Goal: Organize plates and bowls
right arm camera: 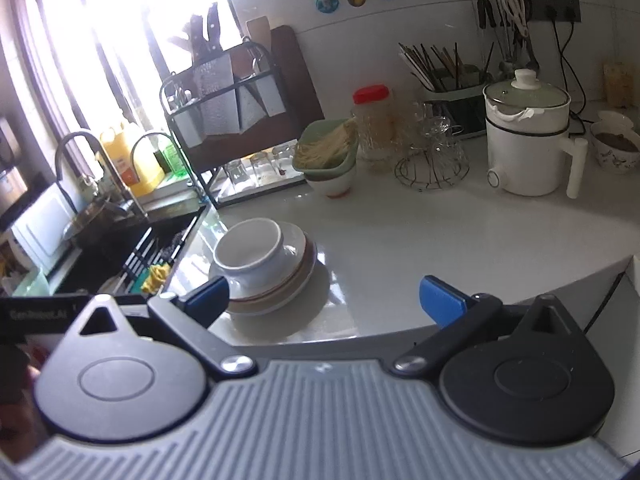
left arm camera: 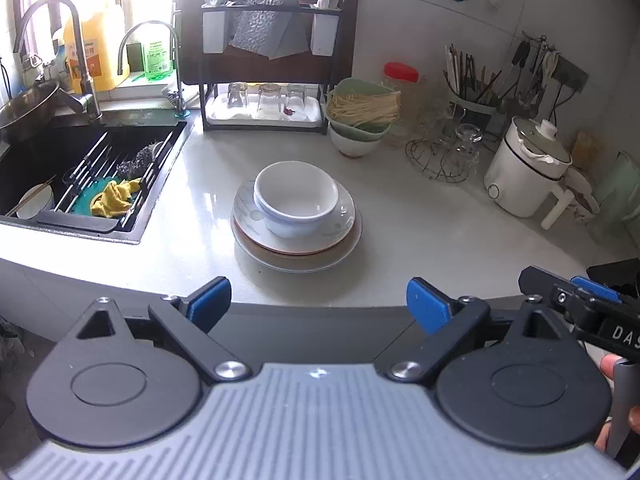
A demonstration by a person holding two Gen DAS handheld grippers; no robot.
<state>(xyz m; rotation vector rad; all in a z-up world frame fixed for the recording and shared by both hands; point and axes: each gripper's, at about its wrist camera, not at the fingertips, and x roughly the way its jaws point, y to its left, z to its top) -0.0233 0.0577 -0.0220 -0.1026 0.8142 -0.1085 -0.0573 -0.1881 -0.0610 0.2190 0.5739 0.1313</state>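
Observation:
A white bowl (left arm camera: 296, 198) sits on a stack of plates (left arm camera: 296, 254) in the middle of the white counter (left arm camera: 420, 232). My left gripper (left arm camera: 319, 306) is open and empty, held back from the counter's front edge, in line with the stack. In the right wrist view the bowl (right arm camera: 250, 254) and the plates (right arm camera: 280, 292) are at the lower left. My right gripper (right arm camera: 324, 300) is open and empty, with its left finger in front of the stack's near edge. The right gripper also shows at the right edge of the left wrist view (left arm camera: 592, 300).
A black sink (left arm camera: 80, 176) with a rack and a yellow cloth lies to the left. A dish rack (left arm camera: 264, 60) with glasses stands at the back. A green bowl of noodles (left arm camera: 362, 110) stacked on other bowls, a wire glass holder (left arm camera: 444, 152) and a white electric pot (left arm camera: 528, 168) stand to the right.

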